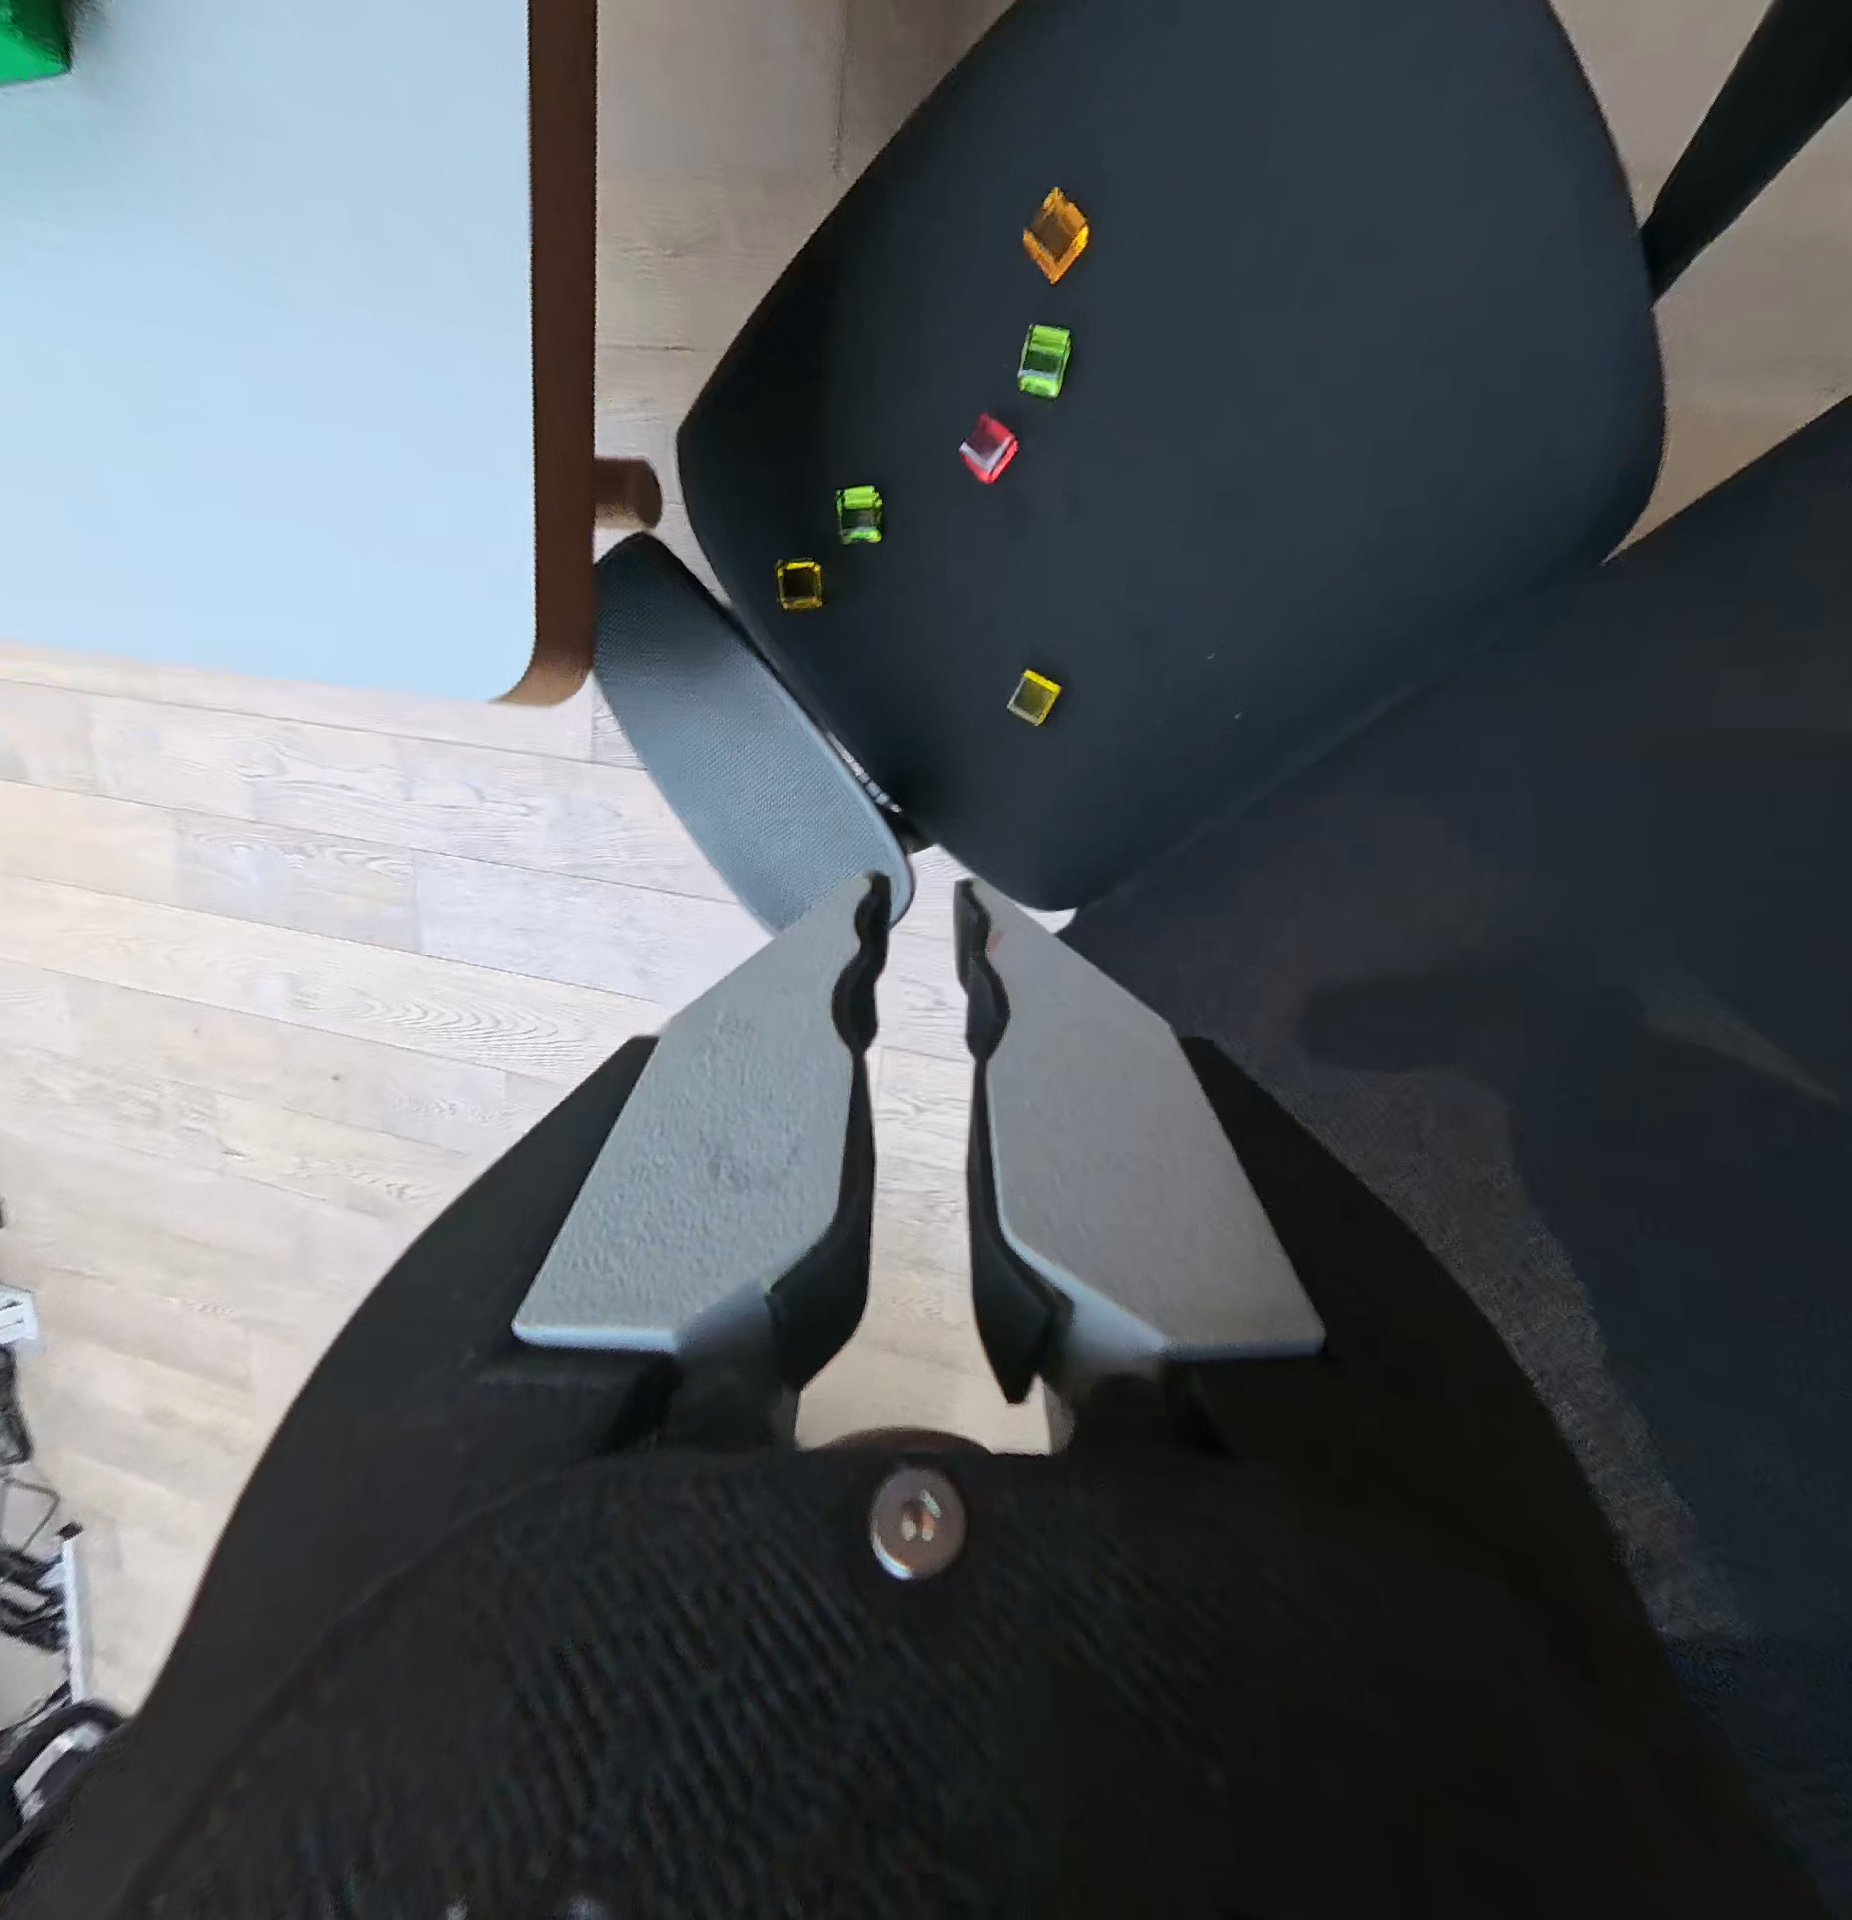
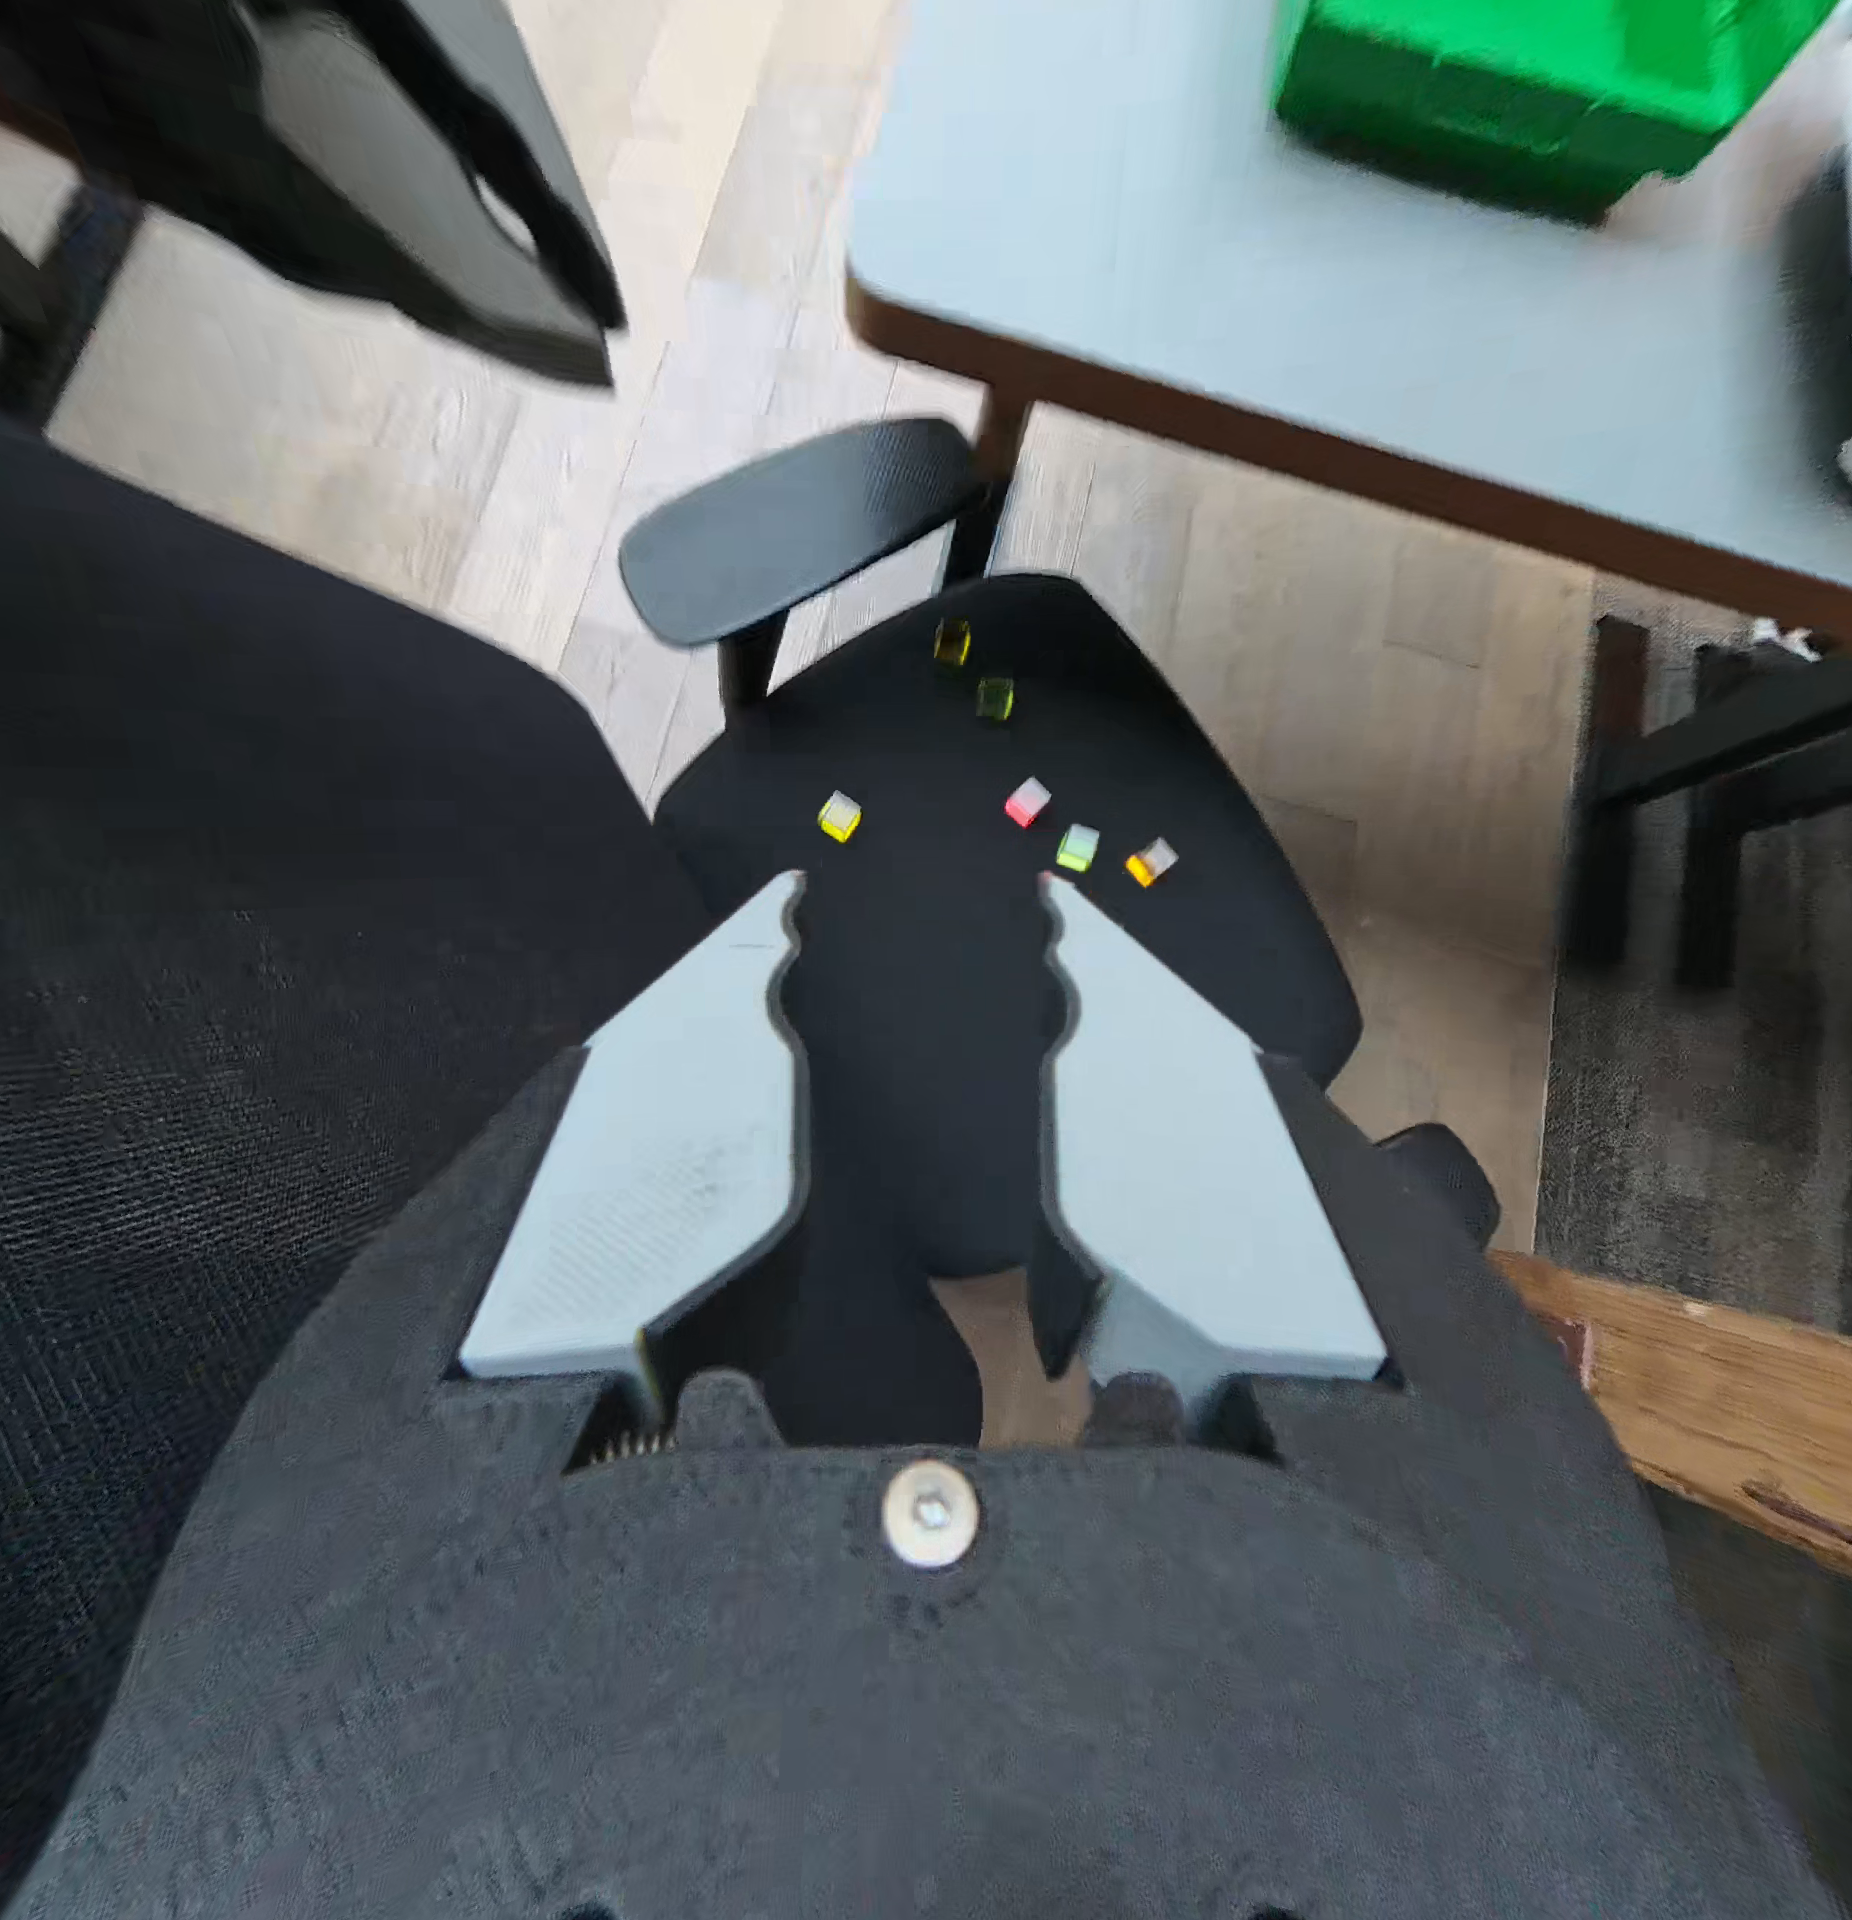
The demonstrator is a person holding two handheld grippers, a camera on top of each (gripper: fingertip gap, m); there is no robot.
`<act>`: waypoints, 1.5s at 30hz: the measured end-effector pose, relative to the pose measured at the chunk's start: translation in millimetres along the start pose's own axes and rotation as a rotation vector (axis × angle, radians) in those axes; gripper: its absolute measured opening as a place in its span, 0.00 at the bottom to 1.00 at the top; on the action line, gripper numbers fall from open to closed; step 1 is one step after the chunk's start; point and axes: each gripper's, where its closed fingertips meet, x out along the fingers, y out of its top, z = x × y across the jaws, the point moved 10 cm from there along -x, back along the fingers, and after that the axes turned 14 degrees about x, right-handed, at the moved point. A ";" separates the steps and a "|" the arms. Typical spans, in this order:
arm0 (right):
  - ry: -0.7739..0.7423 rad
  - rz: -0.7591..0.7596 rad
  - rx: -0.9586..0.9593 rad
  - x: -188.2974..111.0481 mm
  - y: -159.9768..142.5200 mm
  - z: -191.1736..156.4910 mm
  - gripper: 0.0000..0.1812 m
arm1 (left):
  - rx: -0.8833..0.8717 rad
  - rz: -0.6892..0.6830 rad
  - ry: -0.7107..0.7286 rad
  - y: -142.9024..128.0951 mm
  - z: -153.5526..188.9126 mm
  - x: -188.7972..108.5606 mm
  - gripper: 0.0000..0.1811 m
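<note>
Several small see-through cubes lie apart on a black chair seat (image 1: 1265,468): an orange cube (image 1: 1055,234), a green cube (image 1: 1044,358), a red cube (image 1: 989,447), a second green cube (image 1: 860,514) and two yellow cubes (image 1: 799,584) (image 1: 1034,694). My left gripper (image 1: 922,899) is empty, its jaws a narrow gap apart, held above the floor just off the seat's near edge. My right gripper (image 2: 922,883) is wide open and empty above the seat (image 2: 1213,935), just short of the red cube (image 2: 1026,802), a green cube (image 2: 1076,847) and a yellow cube (image 2: 839,816).
The chair's armrest (image 1: 724,727) (image 2: 797,520) sits beside the seat, and its dark mesh back (image 2: 226,831) fills the left. A pale table with a brown edge (image 2: 1317,208) (image 1: 226,364) bears a green box (image 2: 1524,94). Cables (image 1: 8,1455) lie on the wood floor. Tip to tip, the grippers are about 20 cm apart.
</note>
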 end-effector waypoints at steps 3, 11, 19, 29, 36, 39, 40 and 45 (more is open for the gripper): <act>0.030 -0.139 -0.063 16.9 -12.3 -16.3 0.00 | -0.007 -0.019 0.029 -19.3 4.2 -3.1 0.01; -0.009 -0.176 -0.012 20.4 -18.3 -4.6 0.00 | 0.016 -0.008 0.092 -12.7 3.5 -3.5 0.00; 0.159 -0.241 0.161 22.9 -20.4 1.8 0.00 | 0.015 -0.029 0.050 -11.5 9.1 3.2 0.00; 0.334 -0.353 0.122 30.0 -30.8 -25.9 0.00 | -0.002 -0.073 0.015 -13.2 5.2 12.2 0.00; 0.287 -0.208 0.131 20.2 -14.0 -18.4 0.00 | -0.022 -0.034 0.004 -10.6 4.3 10.1 0.00; 0.256 -0.189 0.168 19.5 -12.8 -10.2 0.00 | -0.034 0.047 0.003 -3.1 3.8 4.7 0.00; 0.242 -0.192 0.178 19.9 -12.9 -7.7 0.00 | -0.028 0.055 0.005 -1.7 4.0 3.8 0.00; 0.169 -0.305 0.179 30.9 -24.3 -2.4 0.00 | -0.042 0.048 -0.041 -0.3 8.2 6.8 0.00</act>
